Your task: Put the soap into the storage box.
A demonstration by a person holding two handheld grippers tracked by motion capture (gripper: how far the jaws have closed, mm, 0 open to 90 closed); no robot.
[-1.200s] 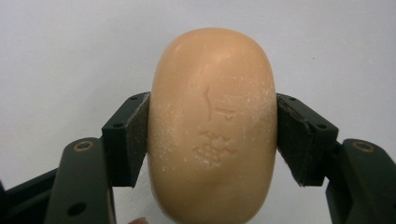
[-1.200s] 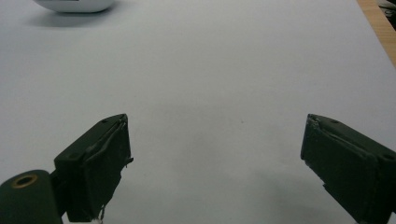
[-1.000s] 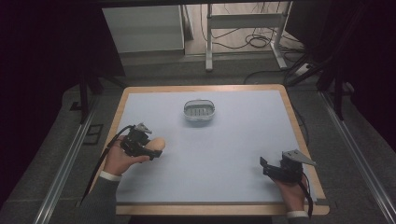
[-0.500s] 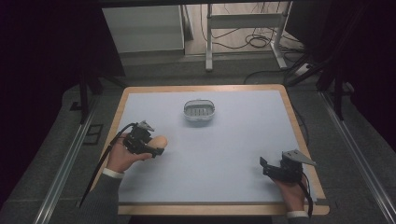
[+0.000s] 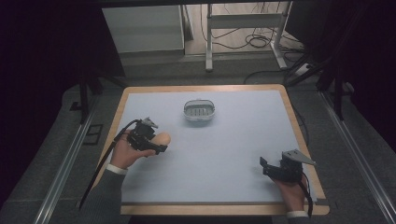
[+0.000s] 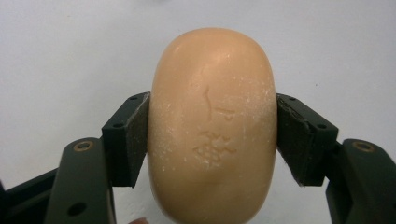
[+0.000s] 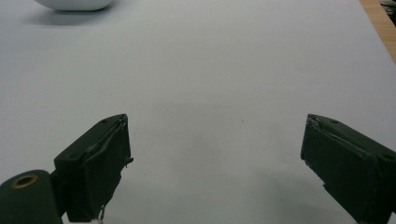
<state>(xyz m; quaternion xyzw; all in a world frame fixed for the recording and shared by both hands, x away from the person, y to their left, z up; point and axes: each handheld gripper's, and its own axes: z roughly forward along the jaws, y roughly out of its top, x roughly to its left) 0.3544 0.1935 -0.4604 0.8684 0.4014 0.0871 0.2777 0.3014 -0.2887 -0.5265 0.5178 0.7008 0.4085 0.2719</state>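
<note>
A tan oval bar of soap (image 6: pixel 212 126) is clamped between the two black jaws of my left gripper (image 6: pixel 212 135), a pad pressing on each side. In the high view that gripper (image 5: pixel 159 145) is at the table's left with the soap (image 5: pixel 161 139) poking out toward the middle. A white slotted soap dish (image 5: pixel 199 110) stands at the table's far middle, well apart from the soap. My right gripper (image 5: pixel 262 167) rests at the near right corner; in its own view the gripper (image 7: pixel 215 158) stands wide open over bare table.
The table top (image 5: pixel 233 140) is pale blue-grey with a wooden rim (image 5: pixel 299 121). The dish's edge (image 7: pixel 74 4) appears at the top left of the right gripper view. A black cable (image 5: pixel 105 161) trails from the left gripper off the table's left edge.
My left gripper with the soap has shifted slightly away from me and toward the table's middle. The right gripper has stayed where it was.
</note>
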